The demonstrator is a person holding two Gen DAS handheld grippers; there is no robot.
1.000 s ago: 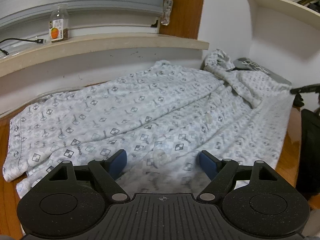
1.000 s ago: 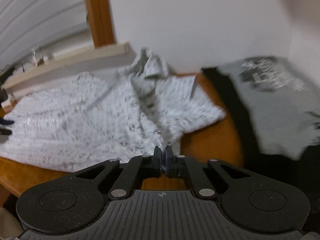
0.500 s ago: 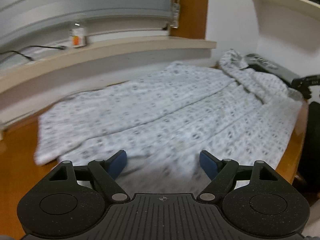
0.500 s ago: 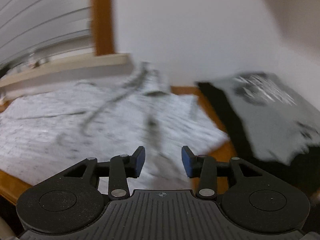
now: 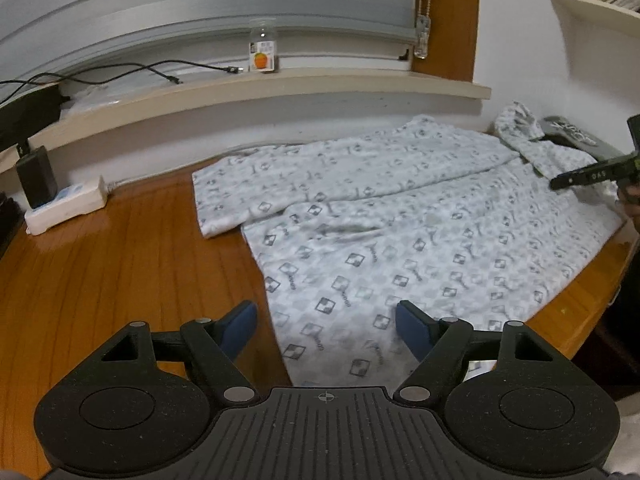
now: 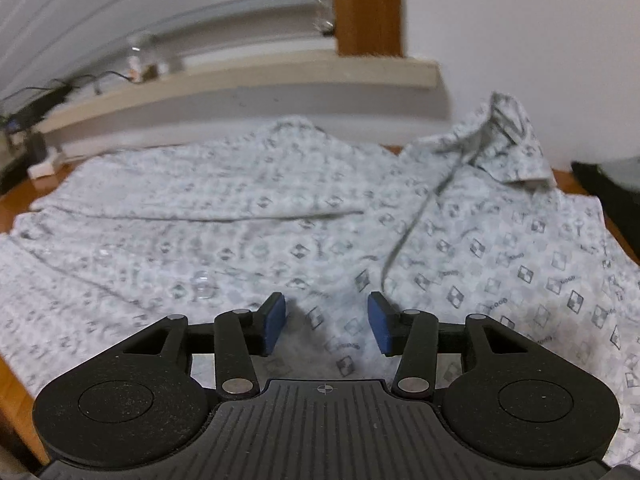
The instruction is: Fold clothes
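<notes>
Blue-padded and spread wide, the left tool (image 5: 326,326) is hovering with nothing between its fingers, over the near hem corner of the white, grey-diamond-printed button shirt (image 5: 400,240) where the cloth is meeting bare wood. The right tool (image 6: 326,320) is standing about half open over the chest of the same shirt, empty as well; cloth is lying under both pads but neither is pinching it.

Outward from the tools, the shirt is lying spread across the glossy orange-brown wooden desk (image 5: 120,264), buttons up. One long panel along the far, windowsill side is lying doubled over the body with a straight edge running the length of the garment (image 6: 224,216), so one lengthwise fold seems to be in place, though the right view is blurred enough that this could be just the overlapping front placket. The collar (image 6: 508,140) is standing rumpled at the far end, and the near side and sleeve are lying flat and single. Judged from this, the shirt is far from a compact bundle: the near side, the collar end and the crosswise folds are remaining.

Beyond it, a dark grey printed garment (image 5: 576,140) is lying at the desk's far end.
</notes>
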